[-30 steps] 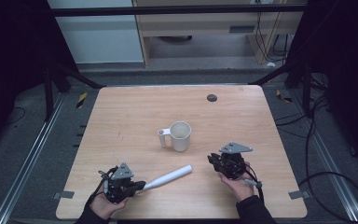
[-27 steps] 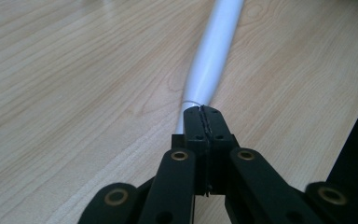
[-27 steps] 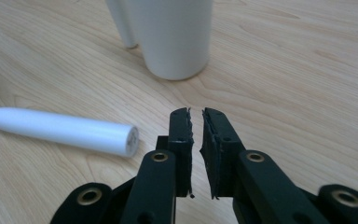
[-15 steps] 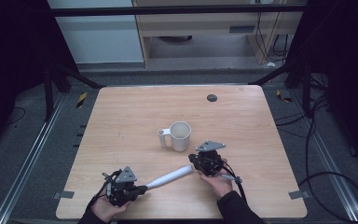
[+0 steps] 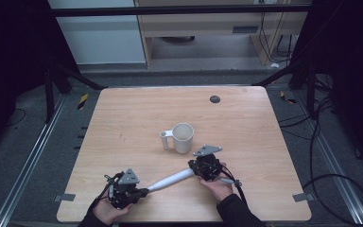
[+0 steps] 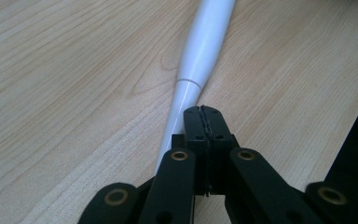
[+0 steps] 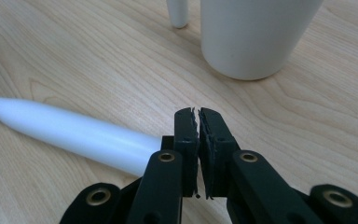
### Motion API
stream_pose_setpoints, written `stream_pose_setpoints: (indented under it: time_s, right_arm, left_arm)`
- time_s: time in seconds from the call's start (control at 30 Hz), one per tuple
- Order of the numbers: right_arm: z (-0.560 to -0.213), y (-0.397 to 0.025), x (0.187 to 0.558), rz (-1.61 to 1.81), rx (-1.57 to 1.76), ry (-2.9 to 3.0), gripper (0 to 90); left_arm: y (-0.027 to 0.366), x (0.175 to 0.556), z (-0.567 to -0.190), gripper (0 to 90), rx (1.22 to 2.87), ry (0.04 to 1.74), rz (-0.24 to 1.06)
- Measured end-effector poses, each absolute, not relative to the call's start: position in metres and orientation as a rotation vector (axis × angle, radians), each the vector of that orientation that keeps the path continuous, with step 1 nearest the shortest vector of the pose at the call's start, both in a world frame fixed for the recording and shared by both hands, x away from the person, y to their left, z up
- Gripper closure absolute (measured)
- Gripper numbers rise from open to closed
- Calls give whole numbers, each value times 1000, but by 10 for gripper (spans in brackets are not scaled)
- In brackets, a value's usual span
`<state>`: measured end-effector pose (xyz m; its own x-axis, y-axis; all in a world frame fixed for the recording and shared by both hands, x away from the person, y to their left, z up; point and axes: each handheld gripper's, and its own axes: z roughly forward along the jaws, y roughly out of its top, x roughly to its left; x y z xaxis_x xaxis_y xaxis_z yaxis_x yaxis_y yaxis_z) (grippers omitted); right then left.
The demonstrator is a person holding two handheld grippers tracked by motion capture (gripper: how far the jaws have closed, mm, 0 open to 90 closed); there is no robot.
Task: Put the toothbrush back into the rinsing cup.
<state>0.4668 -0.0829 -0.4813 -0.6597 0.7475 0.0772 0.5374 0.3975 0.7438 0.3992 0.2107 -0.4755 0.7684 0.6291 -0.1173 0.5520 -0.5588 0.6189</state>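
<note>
- Wooden desk (image 5: 123, 118) carries a long white tapered rod (image 5: 170, 180), lying slantwise near the front edge, its thin end toward the person's left and its thick end toward the right.
- Left tongs (image 5: 141, 192) sit at the rod's thin end; in the left gripper view (image 6: 203, 112) the jaws are pressed together, and the rod (image 6: 200, 60) runs out from under and just beside them, so whether they pinch it cannot be told.
- Right tongs (image 5: 194, 166) now meet the rod's thick end, whereas a second ago they stood well apart from it, farther to the right; half a second ago they were already close.
- Right gripper view (image 7: 198, 114) shows these jaws nearly together with a thin gap, the rod (image 7: 74, 130) passing under their left side; a grip on it cannot be confirmed.
- Left tongs and the rod lie about as they did before, the rod's slant little changed.
- White mug (image 5: 183, 137) stands upright just beyond the right tongs, handle to the left, unmoved.
- Small dark round spot (image 5: 214, 99) marks the desk's far side.
- Dark floor, cables and metal rails surround the desk.
</note>
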Motion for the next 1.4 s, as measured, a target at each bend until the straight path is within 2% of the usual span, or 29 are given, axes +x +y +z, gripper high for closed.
stream_pose_setpoints:
  time_s: [1.4]
  right_arm:
    - [-488,-85,445,1069,1110,2482,857]
  left_arm:
    - [208,436,-481,897,2264,1012,252]
